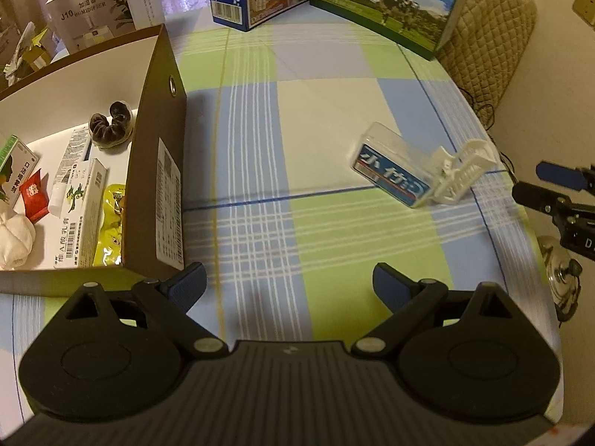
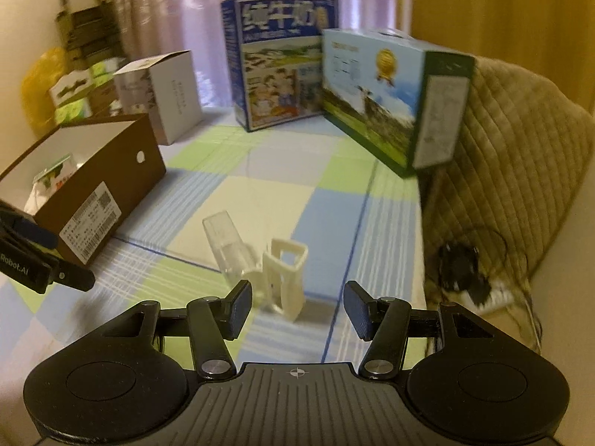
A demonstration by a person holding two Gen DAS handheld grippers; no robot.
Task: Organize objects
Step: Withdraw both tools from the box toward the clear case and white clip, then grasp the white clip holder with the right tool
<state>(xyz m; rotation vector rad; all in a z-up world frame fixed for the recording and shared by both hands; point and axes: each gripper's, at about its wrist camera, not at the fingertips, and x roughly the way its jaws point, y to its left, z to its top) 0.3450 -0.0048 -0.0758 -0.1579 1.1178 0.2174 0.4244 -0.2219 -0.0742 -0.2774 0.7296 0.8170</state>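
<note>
A clear plastic case with a blue label (image 1: 390,165) lies on the checked cloth, and a white plastic clip (image 1: 463,171) leans against its right end. In the right wrist view the clear case (image 2: 228,243) and the white clip (image 2: 284,277) sit just ahead of my right gripper (image 2: 297,310), which is open and empty. My left gripper (image 1: 288,286) is open too, over bare cloth beside the brown box (image 1: 160,171). That box holds small cartons, a dark scrunchie (image 1: 111,128), a yellow packet and a white cloth. The right gripper (image 1: 561,178) shows at the left view's right edge.
Two milk cartons (image 2: 282,59) (image 2: 394,96) stand at the far side of the table, with a white box (image 2: 163,93) to their left. A quilted chair back (image 2: 513,156) and cables (image 2: 465,271) lie past the right table edge. The left gripper (image 2: 33,256) shows at the left edge.
</note>
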